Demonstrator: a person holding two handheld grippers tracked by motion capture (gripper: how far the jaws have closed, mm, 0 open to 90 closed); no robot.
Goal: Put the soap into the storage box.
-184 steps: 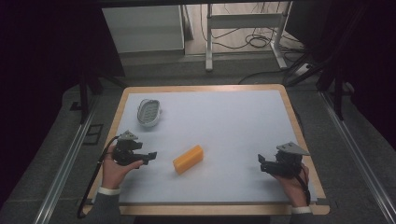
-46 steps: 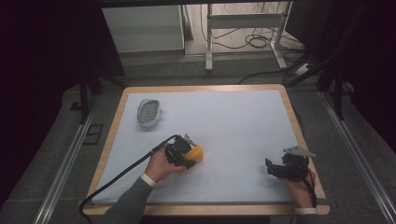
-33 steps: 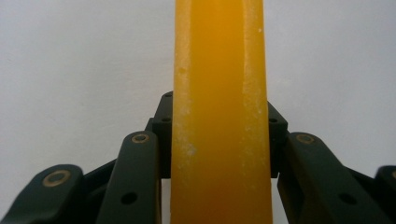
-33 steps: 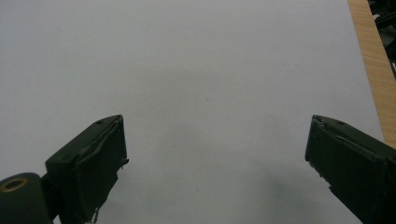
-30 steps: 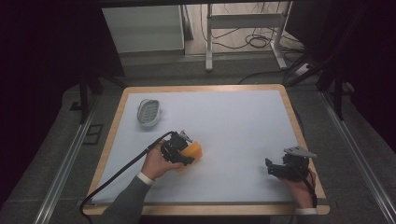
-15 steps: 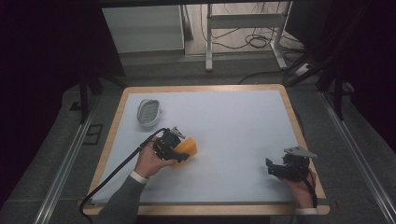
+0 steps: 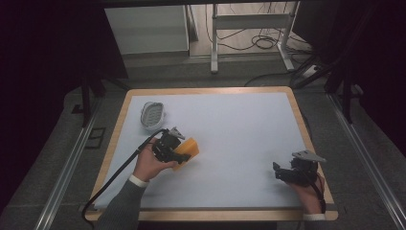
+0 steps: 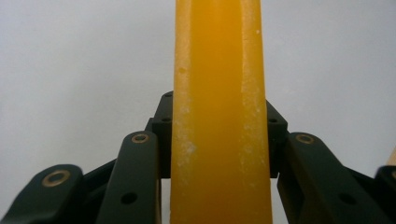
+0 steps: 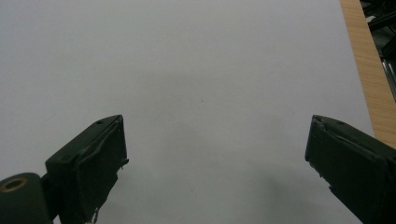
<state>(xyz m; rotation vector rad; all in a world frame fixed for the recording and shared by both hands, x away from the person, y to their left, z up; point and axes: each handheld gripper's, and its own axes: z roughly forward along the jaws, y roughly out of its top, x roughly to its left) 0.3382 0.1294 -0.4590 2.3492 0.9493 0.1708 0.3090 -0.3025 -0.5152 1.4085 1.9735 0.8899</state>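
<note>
An orange block (image 7: 186,150) is clamped in the left gripper (image 7: 168,146) at the table's (image 7: 249,124) left; its near end is hidden by the jaws. The right gripper (image 7: 287,173) is held apart, empty, near the front-right corner. A white dish (image 7: 153,115) is seen behind, its contents unclear.

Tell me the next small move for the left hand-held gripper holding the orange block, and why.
Probably carry the orange block a little farther toward the white dish at the table's far left. The left hand-held gripper is clamped on the block, both jaws pressing its sides in the left gripper view, and the dish sits close by, beyond it. The right hand-held gripper rests open, apart.
</note>
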